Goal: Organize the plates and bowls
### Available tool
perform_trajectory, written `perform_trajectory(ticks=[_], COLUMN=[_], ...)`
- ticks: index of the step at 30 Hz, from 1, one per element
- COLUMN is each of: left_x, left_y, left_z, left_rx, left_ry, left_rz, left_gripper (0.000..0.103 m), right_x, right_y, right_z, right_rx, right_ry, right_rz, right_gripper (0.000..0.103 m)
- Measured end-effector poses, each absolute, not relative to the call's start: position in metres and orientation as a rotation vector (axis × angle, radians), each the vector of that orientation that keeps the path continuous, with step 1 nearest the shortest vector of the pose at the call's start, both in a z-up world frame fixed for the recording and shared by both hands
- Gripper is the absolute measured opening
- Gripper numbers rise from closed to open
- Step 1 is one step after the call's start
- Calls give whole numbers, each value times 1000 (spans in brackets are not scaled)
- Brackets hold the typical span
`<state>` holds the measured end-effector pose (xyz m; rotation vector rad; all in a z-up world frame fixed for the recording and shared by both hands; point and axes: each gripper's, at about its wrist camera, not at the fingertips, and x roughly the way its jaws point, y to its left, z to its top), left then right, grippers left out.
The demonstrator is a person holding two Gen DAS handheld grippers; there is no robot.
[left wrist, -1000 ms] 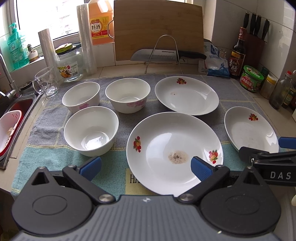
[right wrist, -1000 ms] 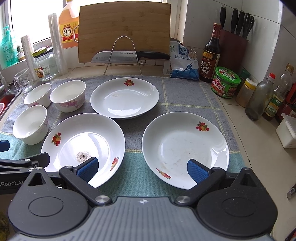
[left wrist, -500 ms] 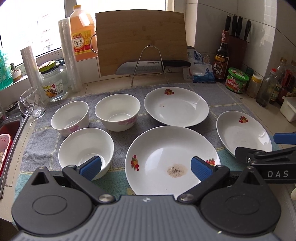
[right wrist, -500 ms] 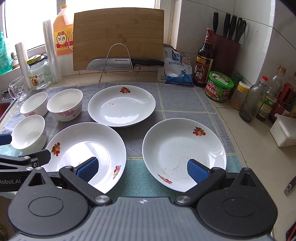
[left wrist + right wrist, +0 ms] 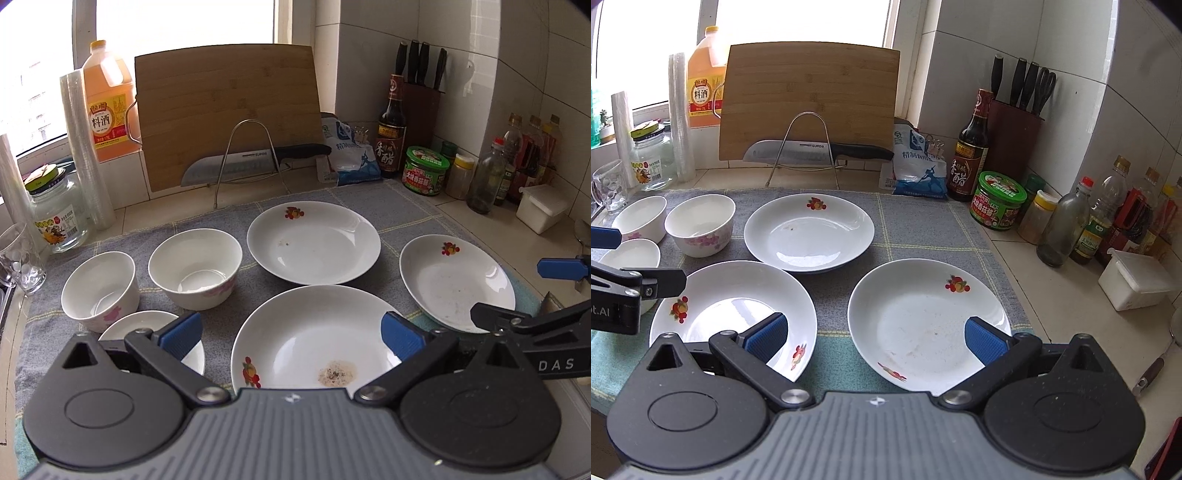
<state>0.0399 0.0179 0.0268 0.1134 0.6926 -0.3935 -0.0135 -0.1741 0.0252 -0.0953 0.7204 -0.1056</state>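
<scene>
**Crockery laid out flat, both grippers empty**

From the left, three bowls (image 5: 194,267) cluster on the cloth-covered worktop (image 5: 923,229), near enough to nest into one another. Right of them lie three plates (image 5: 809,232), each flat and apart from its neighbours, likely awaiting stacking. The left gripper (image 5: 291,334) hovers above the near plate (image 5: 306,332), which carries a speckled residue, fingers spread with nothing between them. The right gripper (image 5: 875,334) hangs over the rightmost plate (image 5: 929,317), fingers likewise apart and empty.

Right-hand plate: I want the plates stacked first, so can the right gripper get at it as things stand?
Probably yes: the right gripper is open, the right-hand plate lies just ahead with nothing on it or between.
</scene>
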Motion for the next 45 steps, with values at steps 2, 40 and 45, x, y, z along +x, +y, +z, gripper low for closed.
perform_trajectory(ticks=[2,40,45], left_x=[43,121,137], left_y=[17,-161,-180], left_z=[27,-3,-10], left_rx=[94,424,445], left_ry=[691,756,771], left_rz=[-432,-734,-777], left_gripper=[102,102,102], right_x=[-15,11,8], right_y=[-181,-302,-310], right_z=[23,-89,-94], right_rx=[-89,-68,-77], right_ry=[721,797,736], right_rz=[-112,150,189], right_gripper=[103,103,103])
